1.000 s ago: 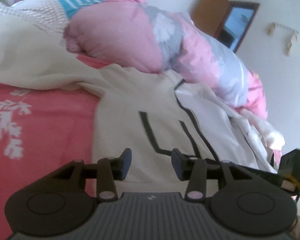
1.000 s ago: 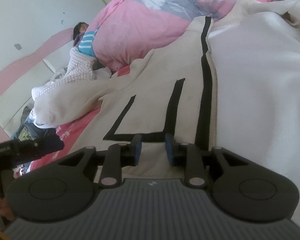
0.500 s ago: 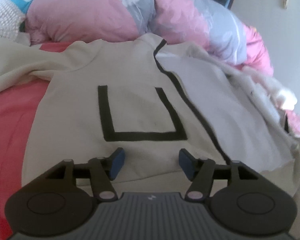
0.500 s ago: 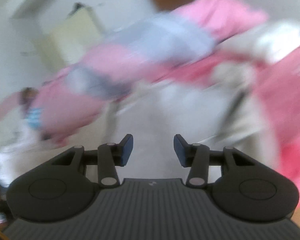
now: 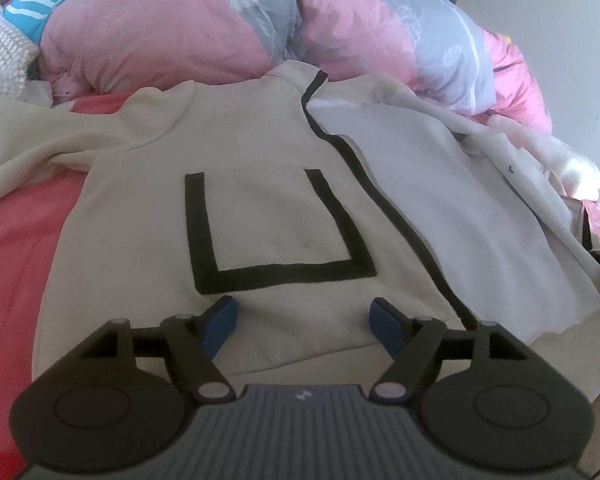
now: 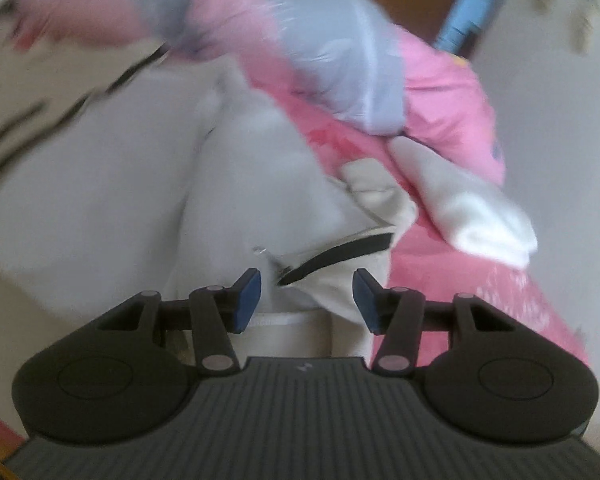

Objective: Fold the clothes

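Note:
A cream jacket [image 5: 260, 208] with a black U-shaped pocket outline and a black zipper line lies spread open on the red bed sheet [image 5: 16, 248]. Its white lining [image 5: 460, 208] shows on the right half. My left gripper [image 5: 303, 322] is open and empty, just above the jacket's hem. In the blurred right wrist view, my right gripper [image 6: 306, 300] is open and empty over the jacket's right front corner [image 6: 340, 264], where a black zipper end shows.
A pink and grey floral duvet [image 5: 220, 24] is piled behind the jacket. A white knitted item [image 5: 0, 56] lies at far left. A white cloth [image 6: 480, 208] lies on pink bedding at right. A wall and a wooden door stand behind.
Both grippers have opened wider. The left has pulled back and squared up on the jacket's hem. The right has swung right, from the pocket area to the jacket's right front corner.

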`<state>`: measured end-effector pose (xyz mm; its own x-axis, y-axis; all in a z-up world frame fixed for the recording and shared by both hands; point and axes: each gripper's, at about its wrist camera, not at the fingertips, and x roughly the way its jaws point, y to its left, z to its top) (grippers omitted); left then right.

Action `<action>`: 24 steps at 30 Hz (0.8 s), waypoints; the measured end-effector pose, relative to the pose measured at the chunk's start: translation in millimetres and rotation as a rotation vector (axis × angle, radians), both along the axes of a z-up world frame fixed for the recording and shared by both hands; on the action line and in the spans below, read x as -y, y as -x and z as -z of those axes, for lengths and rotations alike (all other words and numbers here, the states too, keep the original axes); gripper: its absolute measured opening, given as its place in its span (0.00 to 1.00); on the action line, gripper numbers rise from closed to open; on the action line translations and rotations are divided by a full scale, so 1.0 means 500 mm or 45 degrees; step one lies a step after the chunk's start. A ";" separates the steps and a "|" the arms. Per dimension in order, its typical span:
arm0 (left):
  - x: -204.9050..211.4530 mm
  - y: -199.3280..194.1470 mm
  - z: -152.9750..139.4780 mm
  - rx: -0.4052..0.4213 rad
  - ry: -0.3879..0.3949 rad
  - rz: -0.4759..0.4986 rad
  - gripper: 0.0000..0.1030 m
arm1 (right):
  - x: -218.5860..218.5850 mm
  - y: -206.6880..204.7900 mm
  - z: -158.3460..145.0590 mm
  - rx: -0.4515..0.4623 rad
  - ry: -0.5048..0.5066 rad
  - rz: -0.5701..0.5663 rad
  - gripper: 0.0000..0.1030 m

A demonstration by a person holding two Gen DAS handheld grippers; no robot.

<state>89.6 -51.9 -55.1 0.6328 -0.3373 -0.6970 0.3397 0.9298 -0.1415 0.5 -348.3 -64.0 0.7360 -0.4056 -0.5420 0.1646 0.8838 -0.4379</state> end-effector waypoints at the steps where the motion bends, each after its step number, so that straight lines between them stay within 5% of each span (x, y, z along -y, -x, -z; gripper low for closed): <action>1: 0.002 0.000 0.000 0.002 -0.003 0.002 0.75 | -0.003 -0.004 0.003 -0.018 0.041 -0.014 0.49; 13: 0.003 -0.002 0.000 -0.001 0.002 0.005 0.75 | -0.041 -0.036 0.036 -0.247 0.478 -0.196 0.38; 19: 0.000 0.001 -0.002 -0.008 0.014 -0.006 0.75 | -0.021 -0.057 0.049 -0.362 0.489 -0.245 0.27; 24: -0.005 0.003 -0.002 -0.012 0.024 -0.009 0.75 | 0.005 -0.056 0.048 -0.301 0.435 -0.177 0.09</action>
